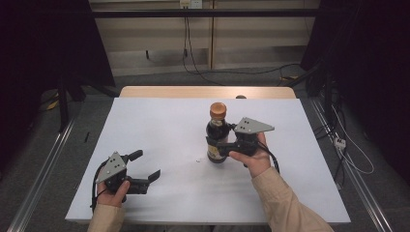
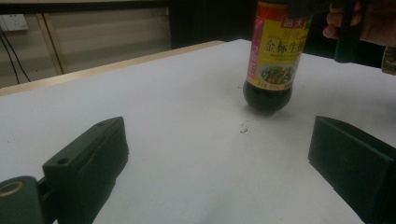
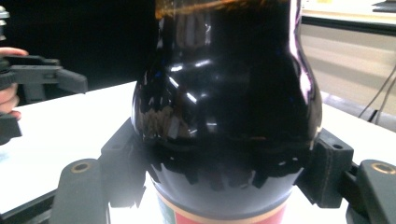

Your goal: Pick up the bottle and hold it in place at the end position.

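The right gripper [image 1: 216,145] pinches the soy sauce bottle [image 1: 217,133]; hold it upright above the bench [image 1: 159,125], clear of the spread left gripper [image 1: 145,166].

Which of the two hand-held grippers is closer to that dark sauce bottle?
The right. The right gripper has its jaws closed around the sauce bottle at its middle. The left gripper sits open near the table's front left edge, well apart from the bottle.
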